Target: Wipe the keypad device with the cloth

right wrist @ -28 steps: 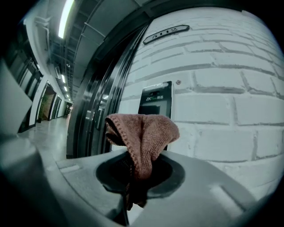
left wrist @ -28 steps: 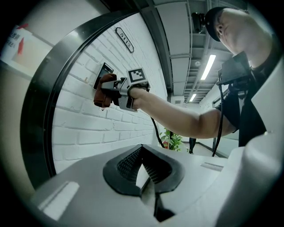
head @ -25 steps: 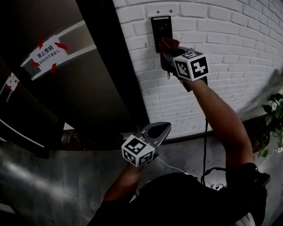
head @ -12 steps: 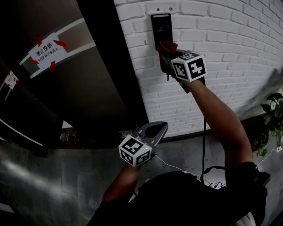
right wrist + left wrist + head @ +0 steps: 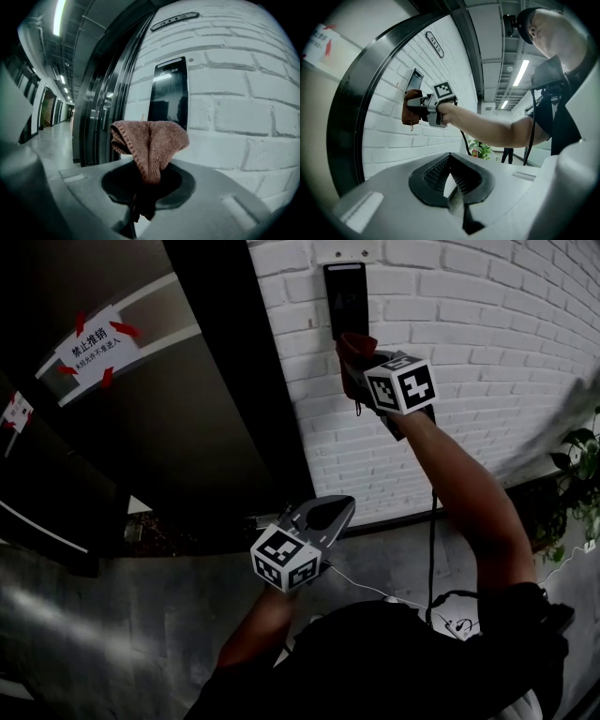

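The keypad device (image 5: 345, 298) is a black panel on the white brick wall (image 5: 487, 352). My right gripper (image 5: 354, 360) is raised to the wall just below the keypad's lower edge, shut on a bunched brown cloth (image 5: 356, 345). In the right gripper view the cloth (image 5: 150, 138) rises out of the right gripper (image 5: 146, 180) in front of the keypad's (image 5: 169, 91) lower part. My left gripper (image 5: 347, 504) hangs low near my waist, shut with nothing in it. The left gripper view shows the keypad (image 5: 414, 80), the cloth (image 5: 410, 108) and the left gripper (image 5: 451, 171).
A dark metal door frame (image 5: 234, 381) stands left of the keypad, and the door carries a white notice (image 5: 94, 348) taped in red. A small plaque (image 5: 174, 19) is above the keypad. A potted plant (image 5: 583, 474) stands at the right. A cable (image 5: 433, 540) hangs by my right arm.
The right gripper and cloth have slid down from the keypad's lower part to just under its edge, so more of the panel shows. The left gripper has barely moved.
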Tool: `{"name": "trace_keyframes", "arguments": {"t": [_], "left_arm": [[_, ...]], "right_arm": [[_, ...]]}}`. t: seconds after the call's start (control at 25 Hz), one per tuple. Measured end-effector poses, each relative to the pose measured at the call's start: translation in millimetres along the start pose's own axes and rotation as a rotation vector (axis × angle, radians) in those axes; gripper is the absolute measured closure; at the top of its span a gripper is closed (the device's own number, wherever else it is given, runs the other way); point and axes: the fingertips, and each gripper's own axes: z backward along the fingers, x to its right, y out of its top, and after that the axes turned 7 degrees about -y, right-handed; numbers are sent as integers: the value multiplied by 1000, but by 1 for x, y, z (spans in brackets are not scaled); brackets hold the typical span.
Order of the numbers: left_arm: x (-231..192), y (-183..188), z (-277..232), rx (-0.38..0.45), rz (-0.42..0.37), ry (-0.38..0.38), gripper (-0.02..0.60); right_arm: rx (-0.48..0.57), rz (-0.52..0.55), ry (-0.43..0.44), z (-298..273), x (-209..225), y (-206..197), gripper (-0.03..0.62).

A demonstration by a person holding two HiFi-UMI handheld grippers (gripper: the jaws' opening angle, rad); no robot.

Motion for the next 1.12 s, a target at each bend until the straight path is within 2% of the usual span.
{"name": "trace_keyframes", "arguments": {"t": [0.24, 0.56, 0.76, 0.96, 1.12], "left_arm": [[-1, -7, 18, -24, -24, -12, 565], [9, -36, 54, -63, -20, -54, 565], [32, -35, 61, -43, -21, -77, 565], [61, -37, 53, -18, -18, -47, 565], [78, -50, 47, 5, 12, 59, 565]], "right_arm": [[30, -37, 21, 34, -24, -14, 546], [-56, -213, 100, 148, -118, -154, 546], [-72, -282, 71, 219, -146, -198, 546], [-68, -273, 40, 270, -141, -211, 546], [-74, -257, 96, 297, -129, -226, 546]]}}
